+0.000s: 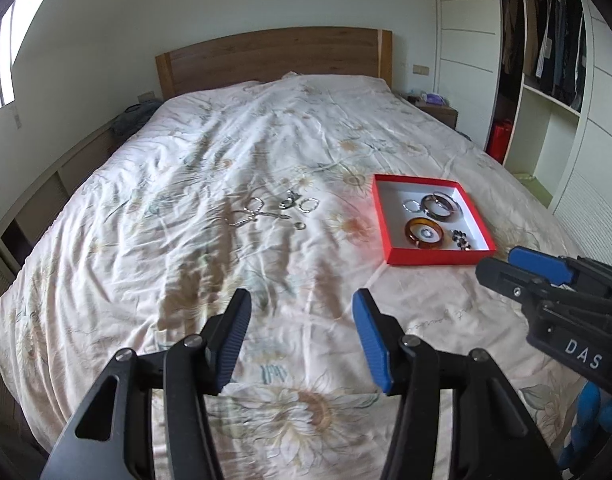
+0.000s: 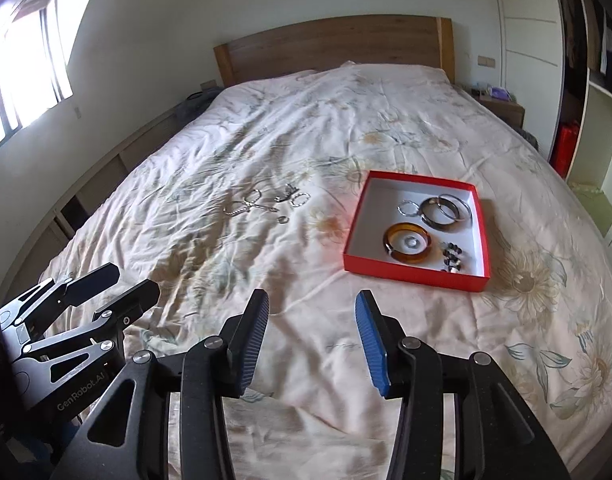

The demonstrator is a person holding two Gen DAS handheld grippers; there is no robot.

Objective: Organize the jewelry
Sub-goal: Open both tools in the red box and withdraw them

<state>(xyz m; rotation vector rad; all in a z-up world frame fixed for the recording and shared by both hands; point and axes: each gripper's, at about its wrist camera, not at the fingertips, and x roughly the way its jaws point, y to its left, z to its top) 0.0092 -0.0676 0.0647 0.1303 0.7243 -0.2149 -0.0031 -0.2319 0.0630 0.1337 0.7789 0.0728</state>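
A shallow red box (image 1: 425, 257) (image 2: 409, 273) lies on the bed to the right. It holds an amber bangle (image 1: 423, 233) (image 2: 407, 243), a dark bangle (image 1: 439, 204) (image 2: 445, 209), a silver ring pair (image 2: 409, 208) and dark beads (image 2: 451, 261). Loose silver jewelry (image 1: 272, 211) (image 2: 266, 204) lies on the bedspread left of the box. My left gripper (image 1: 302, 334) is open and empty, above the near bedspread. My right gripper (image 2: 311, 338) is open and empty too; it also shows in the left wrist view (image 1: 521, 270).
The floral bedspread (image 1: 226, 160) covers a bed with a wooden headboard (image 1: 274, 56). A nightstand (image 1: 433, 108) stands at the far right, an open wardrobe (image 1: 545, 60) beyond it. A window (image 2: 22, 72) and low shelving run along the left wall.
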